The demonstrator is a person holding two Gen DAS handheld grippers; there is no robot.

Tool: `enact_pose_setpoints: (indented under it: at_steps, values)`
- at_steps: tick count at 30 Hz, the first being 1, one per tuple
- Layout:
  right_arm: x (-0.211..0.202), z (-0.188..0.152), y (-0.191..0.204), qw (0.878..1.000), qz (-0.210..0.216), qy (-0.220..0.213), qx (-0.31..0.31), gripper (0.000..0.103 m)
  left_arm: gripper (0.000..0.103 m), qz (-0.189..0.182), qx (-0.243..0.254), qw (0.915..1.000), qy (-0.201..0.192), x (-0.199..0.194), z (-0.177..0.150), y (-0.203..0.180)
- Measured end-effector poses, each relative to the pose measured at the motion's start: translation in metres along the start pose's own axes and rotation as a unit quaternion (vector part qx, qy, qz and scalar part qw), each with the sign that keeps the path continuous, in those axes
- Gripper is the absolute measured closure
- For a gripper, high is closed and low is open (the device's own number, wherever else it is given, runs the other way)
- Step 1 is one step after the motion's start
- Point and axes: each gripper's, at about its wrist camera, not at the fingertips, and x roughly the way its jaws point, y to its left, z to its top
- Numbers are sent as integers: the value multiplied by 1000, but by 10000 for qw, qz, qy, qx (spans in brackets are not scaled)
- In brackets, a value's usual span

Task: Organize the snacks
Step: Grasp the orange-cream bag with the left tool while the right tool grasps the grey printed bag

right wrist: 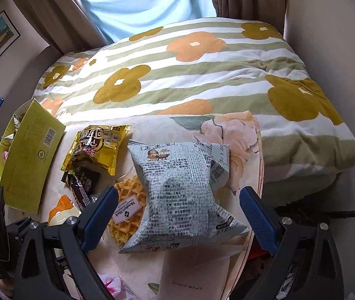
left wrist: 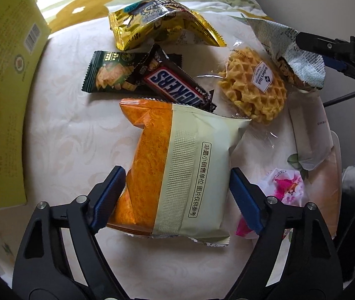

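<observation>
My left gripper (left wrist: 177, 195) is open, its blue pads either side of an orange and cream snack packet (left wrist: 175, 165) lying on the table. Beyond it lie a Snickers bar (left wrist: 177, 85), a dark green cracker packet (left wrist: 110, 75), a gold packet (left wrist: 162, 22) and a wrapped waffle (left wrist: 252, 85). My right gripper (right wrist: 177, 215) is open around a pale blue-grey packet (right wrist: 180, 192), which rests partly on the waffle (right wrist: 127, 210). The gold packet (right wrist: 97, 147) and the orange packet's corner (right wrist: 62, 207) also show in the right wrist view.
A yellow-green open box (left wrist: 2, 95) stands at the left, seen too in the right wrist view (right wrist: 29, 155). A pink-flowered packet (left wrist: 287, 185) and a white packet (left wrist: 310, 135) lie at the right. A floral quilt (right wrist: 190, 75) lies behind the cream tablecloth (left wrist: 72, 130).
</observation>
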Motion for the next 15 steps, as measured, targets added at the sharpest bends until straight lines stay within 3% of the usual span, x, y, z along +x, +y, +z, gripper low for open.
enact_pose_setpoints:
  at_steps: [9,15]
  values:
    - [23,3,-3,9998,58,176,-76,7,35,32,26,10000,-69,0,-3,-1]
    - [29,3,-5,9996,108,245,-81,18,37,-12,-5,10000,-61,-3,-6,-2]
